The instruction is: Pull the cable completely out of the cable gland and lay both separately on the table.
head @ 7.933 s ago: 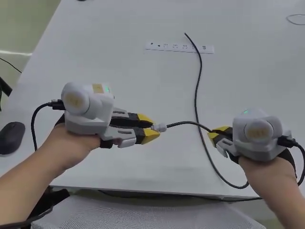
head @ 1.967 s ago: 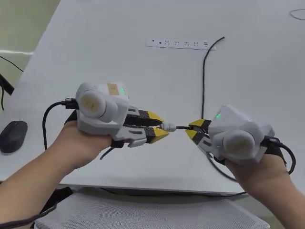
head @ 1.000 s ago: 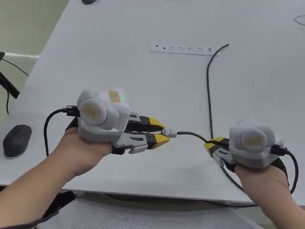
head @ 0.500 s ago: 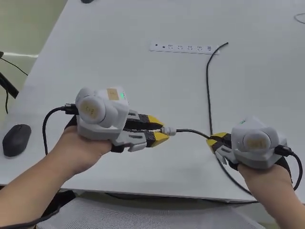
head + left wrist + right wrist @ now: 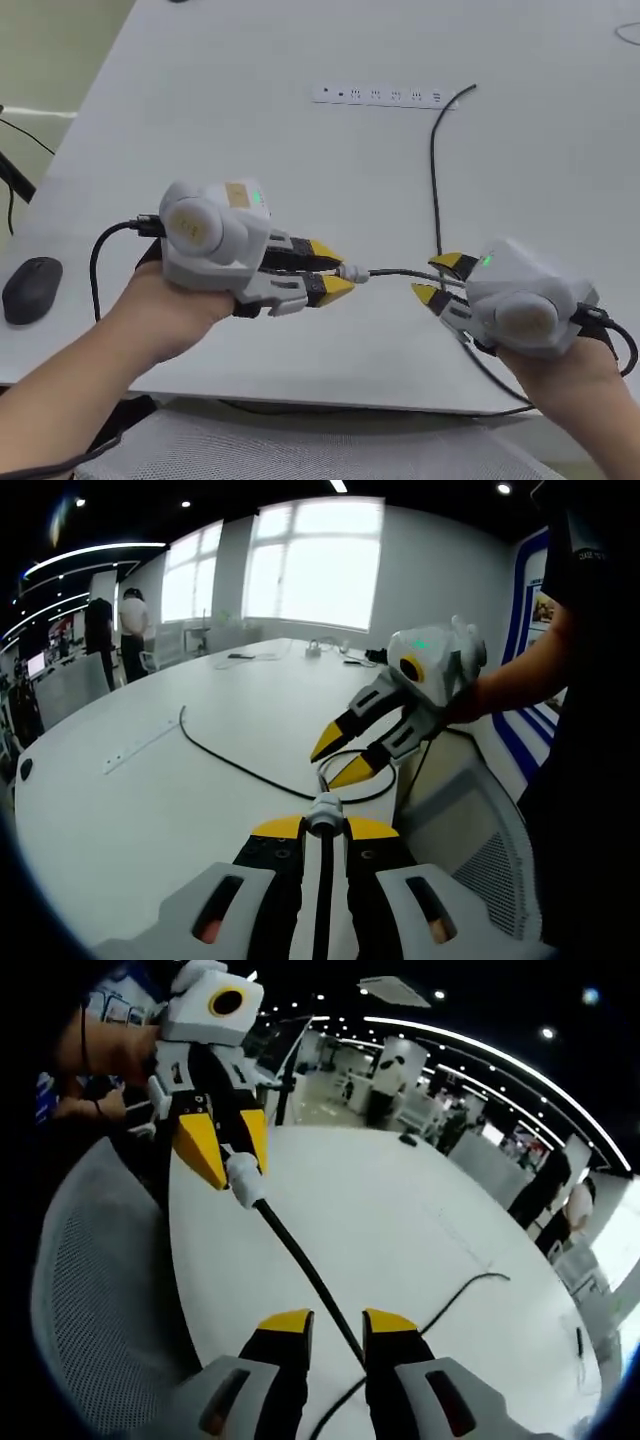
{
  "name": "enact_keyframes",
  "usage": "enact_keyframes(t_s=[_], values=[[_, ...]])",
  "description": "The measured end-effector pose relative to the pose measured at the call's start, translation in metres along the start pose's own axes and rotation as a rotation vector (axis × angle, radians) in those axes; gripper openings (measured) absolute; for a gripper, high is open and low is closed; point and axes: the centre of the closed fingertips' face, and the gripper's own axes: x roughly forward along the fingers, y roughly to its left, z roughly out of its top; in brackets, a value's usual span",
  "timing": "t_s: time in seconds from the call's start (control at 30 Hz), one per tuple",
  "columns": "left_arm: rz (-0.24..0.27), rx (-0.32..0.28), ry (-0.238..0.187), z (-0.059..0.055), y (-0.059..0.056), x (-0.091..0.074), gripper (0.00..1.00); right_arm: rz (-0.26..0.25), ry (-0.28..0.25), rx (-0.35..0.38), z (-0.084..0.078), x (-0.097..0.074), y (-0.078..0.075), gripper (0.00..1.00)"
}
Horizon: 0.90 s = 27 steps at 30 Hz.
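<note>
While the left gripper (image 5: pixel 335 272) is clamped on the cable gland (image 5: pixel 350 272), the gland sits at its tips above the near edge of the table (image 5: pixel 250 130), with its long axis level and its cable end pointing at the right gripper (image 5: pixel 438 279). The right jaws stand apart astride the cable (image 5: pixel 395 273) without pinching it. Beyond them the cable runs across the table toward the power strip (image 5: pixel 380 95).

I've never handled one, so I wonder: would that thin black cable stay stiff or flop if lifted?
Probably floppy over length: the thin black cable lies in loose curves on the white table. Short spans seem springier: it bridges unsupported from the small white cable gland to the right gripper. Likely light, being so thin.
</note>
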Motion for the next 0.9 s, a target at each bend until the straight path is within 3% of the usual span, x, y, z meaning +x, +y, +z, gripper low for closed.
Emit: enact_keyframes(t_s=[0.07, 0.13, 0.27, 0.4, 0.63, 0.9], values=[[-0.002, -0.001, 0.001, 0.000, 0.000, 0.000, 0.15, 0.012, 0.005, 0.018, 0.005, 0.000, 0.003, 0.17], [0.000, 0.001, 0.003, -0.001, 0.000, 0.000, 0.15, 0.038, -0.029, -0.040, 0.021, 0.000, 0.009, 0.16], [-0.001, 0.001, 0.002, 0.000, -0.001, 0.000, 0.15, 0.077, -0.045, -0.098, 0.034, 0.001, 0.021, 0.15], [-0.001, 0.002, 0.002, 0.000, -0.001, 0.000, 0.15, 0.097, -0.048, -0.143, 0.038, 0.004, 0.031, 0.11], [-0.004, 0.006, 0.007, -0.001, -0.003, 0.000, 0.15, 0.102, -0.052, -0.192, 0.043, 0.003, 0.036, 0.08], [-0.009, 0.006, 0.009, -0.002, -0.005, 0.002, 0.15, 0.107, -0.061, -0.193, 0.047, 0.003, 0.037, 0.02]])
